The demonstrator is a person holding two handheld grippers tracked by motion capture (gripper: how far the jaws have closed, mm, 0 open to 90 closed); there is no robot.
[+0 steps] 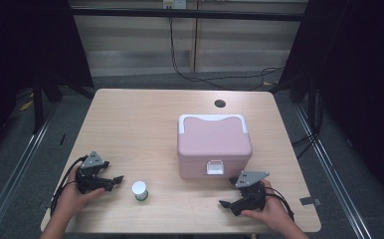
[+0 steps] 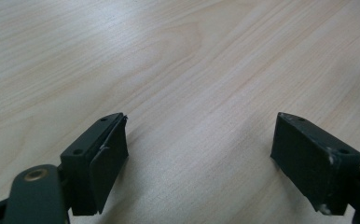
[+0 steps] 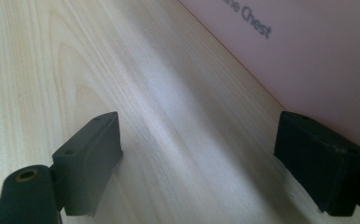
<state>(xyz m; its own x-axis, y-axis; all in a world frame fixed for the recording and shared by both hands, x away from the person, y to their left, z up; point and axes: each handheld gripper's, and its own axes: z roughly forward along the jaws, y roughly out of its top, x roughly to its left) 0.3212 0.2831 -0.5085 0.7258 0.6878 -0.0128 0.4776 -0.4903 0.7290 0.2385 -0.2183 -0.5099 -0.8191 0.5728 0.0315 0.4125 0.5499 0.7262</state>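
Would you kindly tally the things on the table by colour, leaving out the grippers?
Pink: 1, the closed box with a white latch
White: 1, the small white-capped jar
Total: 2

Grey lettering runs along the side of the pink box (image 3: 308, 60) in the right gripper view: the word "Chest" reads clearly, and before it come cut-off letters, perhaps "ne". Nothing legible on the small white container (image 1: 140, 189).

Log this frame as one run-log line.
left hand-held gripper: open, empty | right hand-held gripper: open, empty, by pink box | white bottle: upright, untouched | box: closed
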